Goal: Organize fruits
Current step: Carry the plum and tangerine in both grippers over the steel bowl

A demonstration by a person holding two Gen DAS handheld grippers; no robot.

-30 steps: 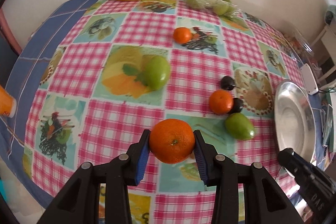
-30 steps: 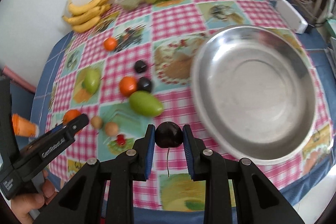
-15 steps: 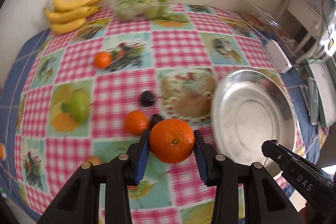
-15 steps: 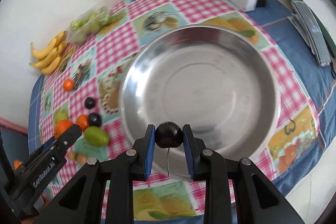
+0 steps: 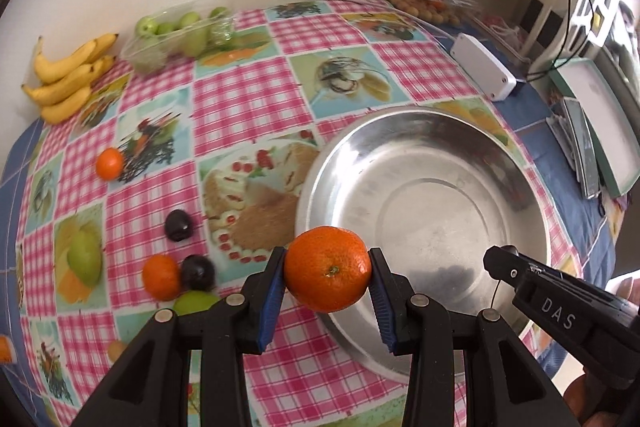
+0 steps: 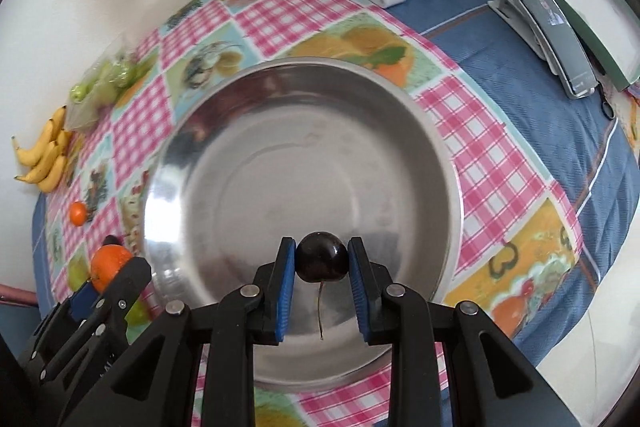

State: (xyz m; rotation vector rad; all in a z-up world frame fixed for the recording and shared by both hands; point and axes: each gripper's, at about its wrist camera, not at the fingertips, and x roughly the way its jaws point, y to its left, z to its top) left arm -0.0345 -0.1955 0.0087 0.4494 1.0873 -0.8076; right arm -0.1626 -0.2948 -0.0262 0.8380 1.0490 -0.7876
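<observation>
Fingers of the left gripper are closed partway, their blue pads pressed against both sides of an orange mandarin, which hangs over the near left rim of the steel bowl. The right gripper is nearly shut, pinching a dark cherry whose stem dangles downward, above the near inside of the same bowl, which has no fruit in it. On the checked tablecloth to the left of the bowl lie a loose cherry, another dark cherry touching a small mandarin, a green fruit partly hidden behind the left gripper, and a further mandarin well apart. Against the wall sit bananas and a clear tray of green fruit. A white box lies beyond the bowl
</observation>
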